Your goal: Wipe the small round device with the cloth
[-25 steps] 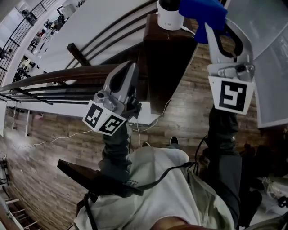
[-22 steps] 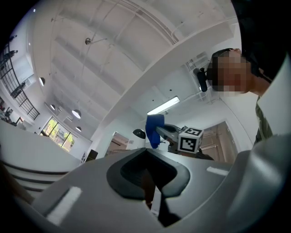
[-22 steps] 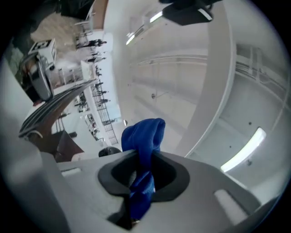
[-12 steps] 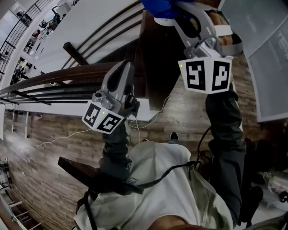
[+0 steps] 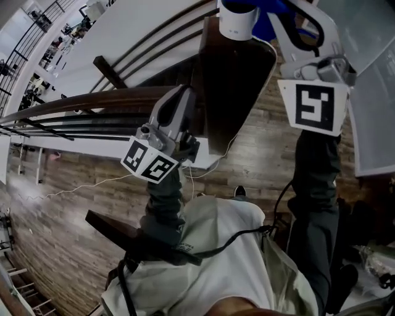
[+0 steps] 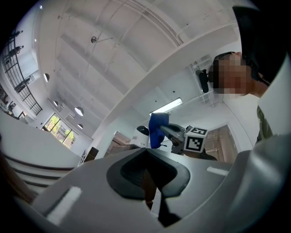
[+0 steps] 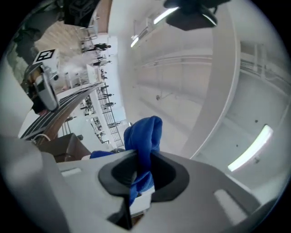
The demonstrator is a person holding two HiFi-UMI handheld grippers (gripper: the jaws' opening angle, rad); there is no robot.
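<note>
Blue cloth (image 5: 265,24) no longer covers the small round device (image 5: 237,24) as it did half a second ago. The device's white body is exposed again at the top of the head view, standing on the dark wooden post (image 5: 234,86). The left gripper (image 5: 179,102) has drifted only slightly rightward. It sits below and left of the post top, well apart from the device, with its jaws together and nothing between them. The right gripper (image 5: 281,18) has swung back to the right, so its marker cube is now right of the post. Its jaws are clamped on the cloth, which bunches beyond the fingertips against the device's right side and dark top. The left gripper view adds a side-on look: the cloth hangs just right of the device, though contact cannot be confirmed there. The right gripper view shows the cloth pinched in the jaws, but the device cannot be made out.
</note>
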